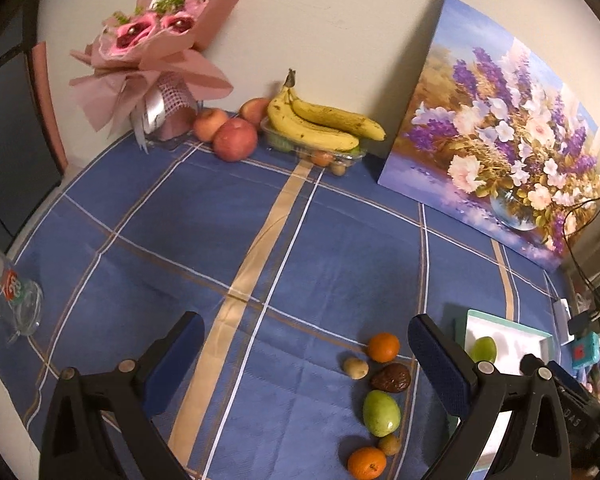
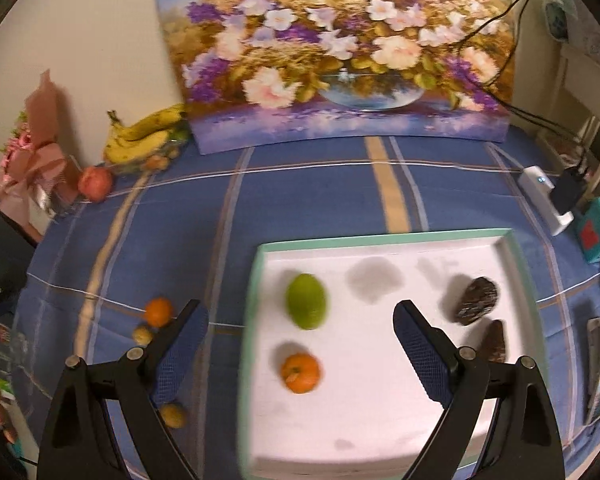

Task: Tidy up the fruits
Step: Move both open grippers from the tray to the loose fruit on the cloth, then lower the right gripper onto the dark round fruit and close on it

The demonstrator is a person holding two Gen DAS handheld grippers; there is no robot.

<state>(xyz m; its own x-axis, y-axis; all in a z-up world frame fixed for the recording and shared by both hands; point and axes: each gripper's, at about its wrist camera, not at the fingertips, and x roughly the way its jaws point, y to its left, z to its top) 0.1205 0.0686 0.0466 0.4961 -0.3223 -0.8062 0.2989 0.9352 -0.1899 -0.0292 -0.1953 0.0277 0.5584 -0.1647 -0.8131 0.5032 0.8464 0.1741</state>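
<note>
Fruits lie in two groups: a loose cluster on the blue checked table (image 1: 260, 240) and a few already set in the white tray (image 2: 380, 236). The loose cluster, seen from the left wrist, comprises an orange (image 1: 383, 347), a small tan fruit (image 1: 355, 367), a dark brown fruit (image 1: 391, 377), a green fruit (image 1: 381, 413), a second small tan fruit (image 1: 390, 444) and a second orange (image 1: 366, 463). These run in a line roughly along the left tool's pointing direction, just inside its right finger; the green fruit's long axis follows that line. The left tool (image 1: 306, 360) is open and empty, its jaws wide apart, with the cluster lying low and to the right between them. The right tool (image 2: 300, 344) is likewise open and empty and hangs over the tray, where a green fruit (image 2: 307, 306), an orange (image 2: 300, 373) and two dark brown fruits (image 2: 476, 301) rest well apart. From the right wrist the loose cluster lies left of the tray, beside and partly behind the left finger. The left tool therefore appears the nearer to the loose fruits, and the tray lies to their right. Bananas (image 1: 320, 124) and apples (image 1: 235, 139) stand far back by the wall.
</note>
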